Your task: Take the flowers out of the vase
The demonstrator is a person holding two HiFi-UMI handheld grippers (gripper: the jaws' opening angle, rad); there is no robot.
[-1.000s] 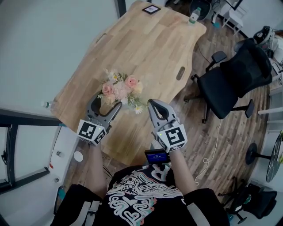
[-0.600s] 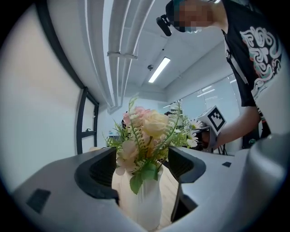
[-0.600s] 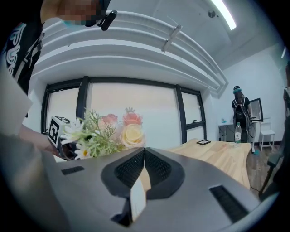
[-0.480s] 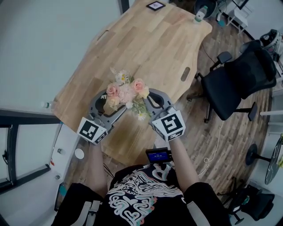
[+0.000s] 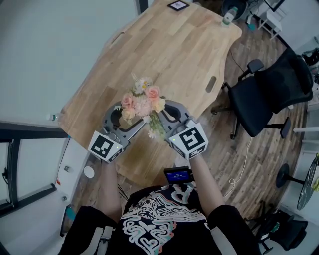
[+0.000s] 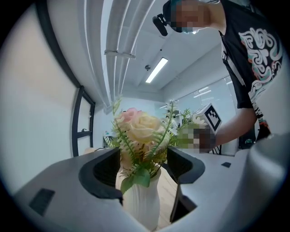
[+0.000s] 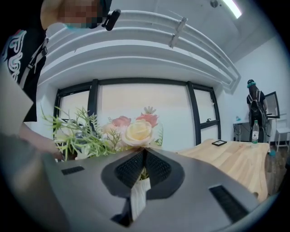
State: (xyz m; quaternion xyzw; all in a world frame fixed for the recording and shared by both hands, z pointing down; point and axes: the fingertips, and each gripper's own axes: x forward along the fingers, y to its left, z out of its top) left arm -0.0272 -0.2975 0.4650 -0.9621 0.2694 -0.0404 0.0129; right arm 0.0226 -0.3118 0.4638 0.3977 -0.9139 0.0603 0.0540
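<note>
The right gripper (image 7: 144, 152) has its jaws pressed together on the green stems of the flowers (image 7: 136, 130), just under a cream bloom. The stems run down through the slit between the pads towards the white vase (image 7: 138, 199) below.

The left gripper (image 6: 143, 164) has its jaws spread, one on each side of the vase's neck. The vase stands upright deep between them. In the left gripper view a thin strip of wood shows between the vase and the jaw on that view's right, so the pads are not squeezing it. The bunch of pink and cream blooms with fern-like sprigs sits in the mouth of the vase, with leaves hanging over the rim.

In the head view the two grippers meet at the bunch from left and right, close to the near edge of the wooden table (image 5: 174, 55). At the table's far end stand a bottle (image 5: 230, 15) and a small dark frame (image 5: 178, 5), well apart from the vase. To the right of the table a black office chair (image 5: 269, 94) stands on the plank floor (image 5: 234, 164).
</note>
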